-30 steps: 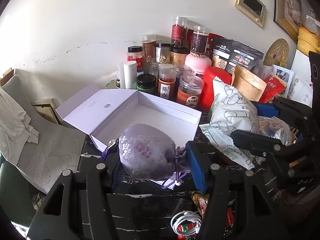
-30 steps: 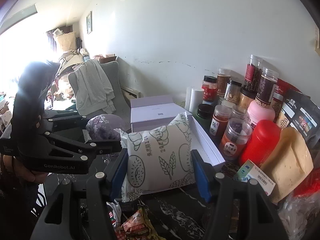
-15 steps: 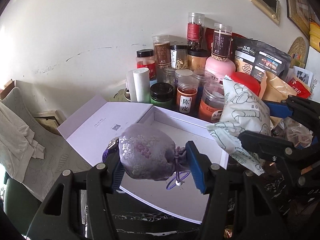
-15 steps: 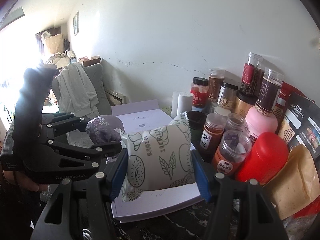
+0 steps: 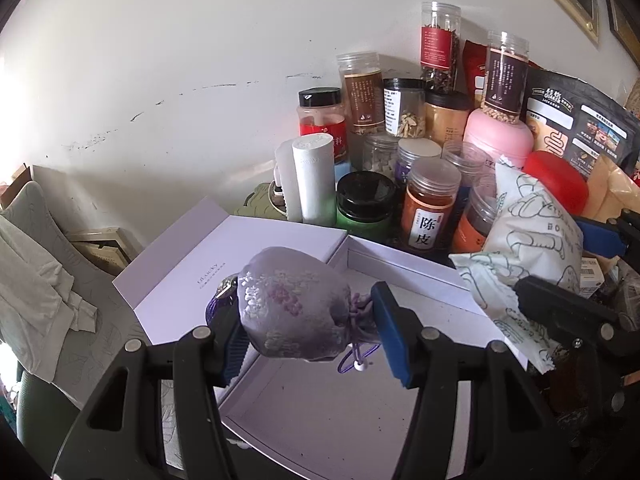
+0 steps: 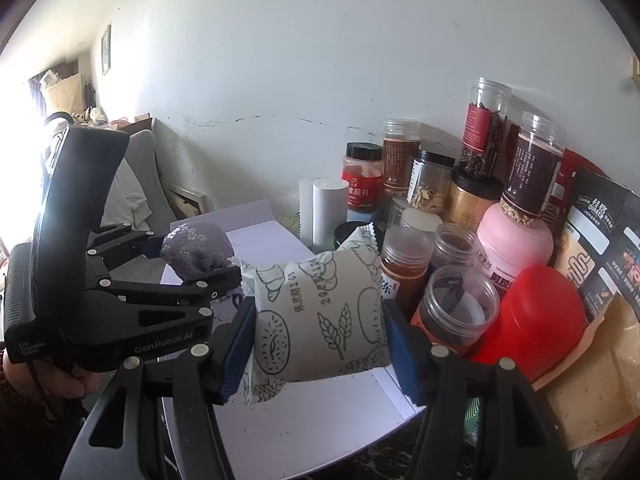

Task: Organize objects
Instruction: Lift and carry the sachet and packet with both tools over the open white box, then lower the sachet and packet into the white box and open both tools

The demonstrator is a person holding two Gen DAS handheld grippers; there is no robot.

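My left gripper [image 5: 308, 330] is shut on a lilac embroidered drawstring pouch [image 5: 294, 306] and holds it above the open white box [image 5: 328, 412]. My right gripper [image 6: 320, 332] is shut on a white snack packet with green drawings [image 6: 320, 308] and holds it over the same box [image 6: 304, 428]. In the left wrist view the packet [image 5: 528, 248] and the right gripper [image 5: 568, 276] hang at the box's right side. In the right wrist view the pouch [image 6: 196, 252] and the left gripper [image 6: 192, 264] sit to the left.
Several spice jars [image 5: 430, 204] and a white tube [image 5: 314, 178] crowd the wall behind the box. A red bottle [image 6: 536, 316], a pink bottle [image 6: 516, 244] and snack bags [image 6: 600, 240] stand at the right. The box lid [image 5: 224, 268] lies open to the left. A chair with cloth [image 5: 36, 280] is beyond.
Both grippers have moved forward and up over the open box, carrying the pouch and the packet. The jars and the box now look closer.
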